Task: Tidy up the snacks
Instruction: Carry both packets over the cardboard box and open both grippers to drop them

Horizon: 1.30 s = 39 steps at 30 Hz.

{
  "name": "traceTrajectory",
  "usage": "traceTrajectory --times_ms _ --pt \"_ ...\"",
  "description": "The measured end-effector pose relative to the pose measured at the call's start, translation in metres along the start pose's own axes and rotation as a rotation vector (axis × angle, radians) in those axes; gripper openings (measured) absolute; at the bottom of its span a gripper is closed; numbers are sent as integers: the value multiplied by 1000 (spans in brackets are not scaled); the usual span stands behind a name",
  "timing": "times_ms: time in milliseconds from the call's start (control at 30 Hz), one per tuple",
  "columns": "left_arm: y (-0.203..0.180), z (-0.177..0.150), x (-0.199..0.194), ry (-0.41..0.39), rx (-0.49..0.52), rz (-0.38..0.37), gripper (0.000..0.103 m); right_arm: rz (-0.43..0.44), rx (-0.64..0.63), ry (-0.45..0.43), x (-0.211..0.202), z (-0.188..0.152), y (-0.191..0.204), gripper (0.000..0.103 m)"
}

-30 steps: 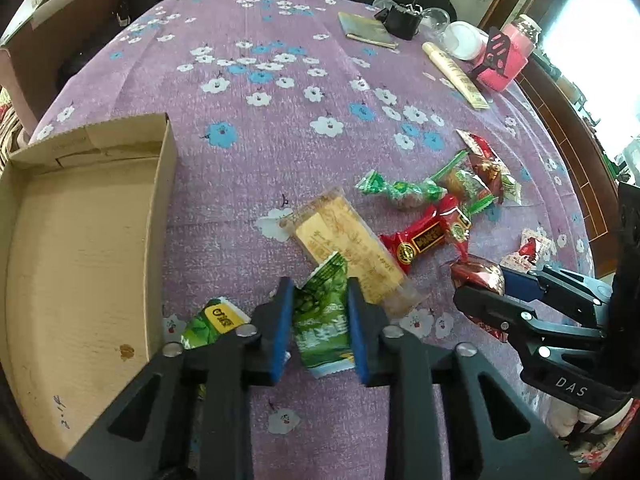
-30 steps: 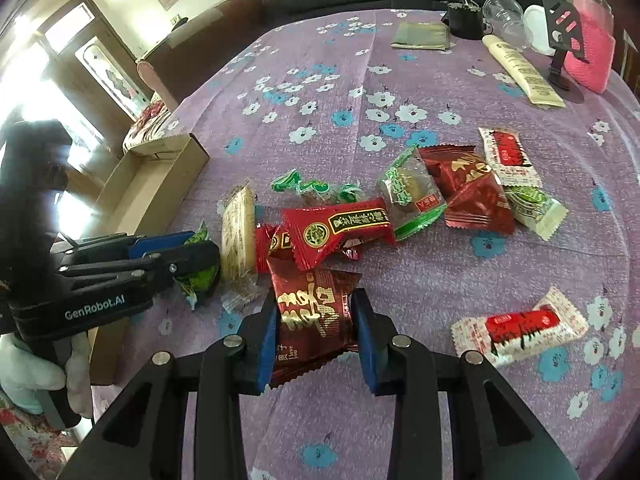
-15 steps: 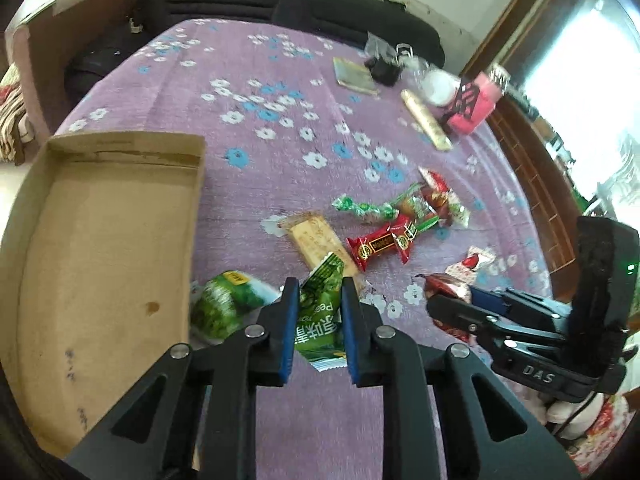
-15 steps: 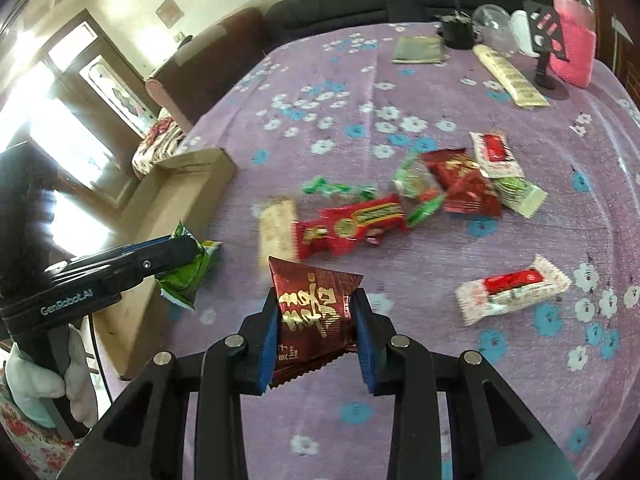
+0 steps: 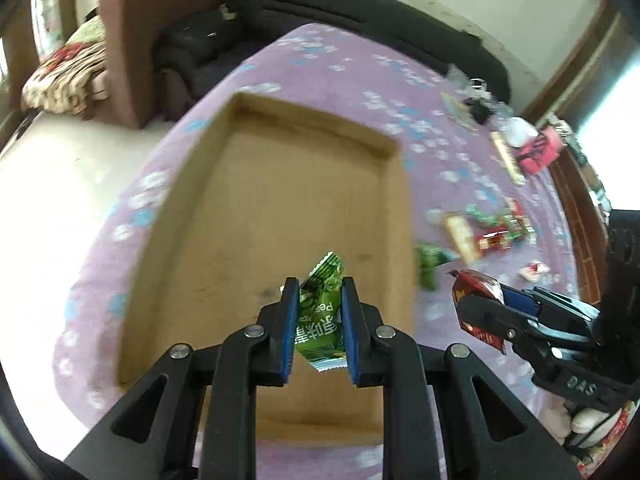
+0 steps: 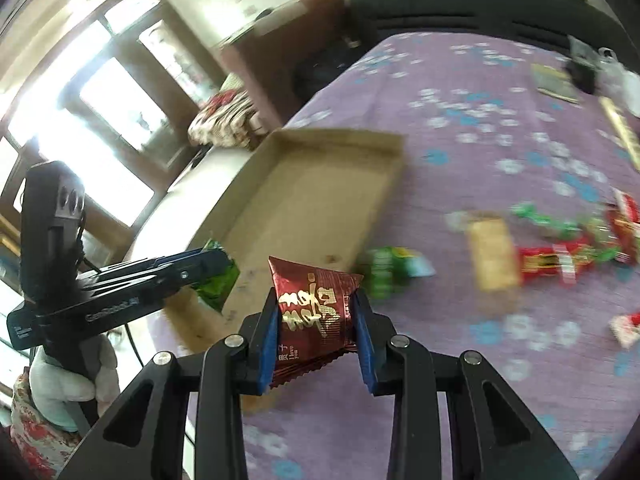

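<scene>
My left gripper (image 5: 319, 292) is shut on a green pea snack packet (image 5: 322, 316) and holds it above the near part of a shallow cardboard box (image 5: 288, 200). My right gripper (image 6: 316, 304) is shut on a dark red snack packet (image 6: 316, 312), held in the air beside the box's (image 6: 304, 200) near right corner. In the right wrist view the left gripper (image 6: 216, 264) with the green packet (image 6: 218, 284) hangs over the box's near end. In the left wrist view the right gripper (image 5: 472, 296) and its red packet (image 5: 476, 284) are to the right of the box.
A second green packet (image 6: 390, 266) lies just right of the box. A tan wafer bar (image 6: 492, 254) and several red and green snacks (image 6: 560, 260) lie further right on the purple flowered tablecloth (image 6: 480, 128). Bottles and tubes (image 5: 516, 148) stand at the far right. A sofa (image 5: 360, 20) is behind.
Both grippers have lifted their packets off the cloth and swung left toward the cardboard box. The left one now hangs over the box; the snack pile has receded to the right.
</scene>
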<state>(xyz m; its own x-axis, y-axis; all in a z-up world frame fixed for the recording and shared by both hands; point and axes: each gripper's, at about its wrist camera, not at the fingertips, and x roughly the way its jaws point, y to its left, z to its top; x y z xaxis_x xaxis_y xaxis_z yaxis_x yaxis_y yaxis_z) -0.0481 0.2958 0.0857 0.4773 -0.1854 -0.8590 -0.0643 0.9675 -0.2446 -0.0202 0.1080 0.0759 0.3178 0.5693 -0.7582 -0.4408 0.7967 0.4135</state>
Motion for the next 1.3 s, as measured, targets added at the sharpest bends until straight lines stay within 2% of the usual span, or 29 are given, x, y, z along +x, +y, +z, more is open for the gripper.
traceTrajectory --times_ms 267,333,500,800,900,967,1033,1100,1200,1300 --pt "43 -10 17 64 -20 48 23 -16 -38 101 67 -5 42 33" --pt "51 -11 21 76 -28 36 23 -26 -33 114 77 -1 46 33" --pt "57 -9 20 79 -30 -2 24 -59 -54 110 85 0 53 35" --pt "57 3 11 61 -36 -42 40 -74 -58 78 75 2 55 40" --pt "57 7 8 45 -45 -54 40 -58 -57 64 60 3 50 41" --pt "58 8 4 33 -49 -61 41 -39 -31 5 37 8 45 41" --pt "59 10 -2 17 -50 -65 41 -65 13 -64 10 13 28 41" --pt "59 10 -7 2 -50 -69 41 -135 66 -101 -7 18 2 41" --pt "63 10 -12 -7 -60 -84 42 -228 123 -82 -9 22 -33 41" --pt "62 10 -14 -10 -61 -91 42 -239 151 -49 6 26 -50 41"
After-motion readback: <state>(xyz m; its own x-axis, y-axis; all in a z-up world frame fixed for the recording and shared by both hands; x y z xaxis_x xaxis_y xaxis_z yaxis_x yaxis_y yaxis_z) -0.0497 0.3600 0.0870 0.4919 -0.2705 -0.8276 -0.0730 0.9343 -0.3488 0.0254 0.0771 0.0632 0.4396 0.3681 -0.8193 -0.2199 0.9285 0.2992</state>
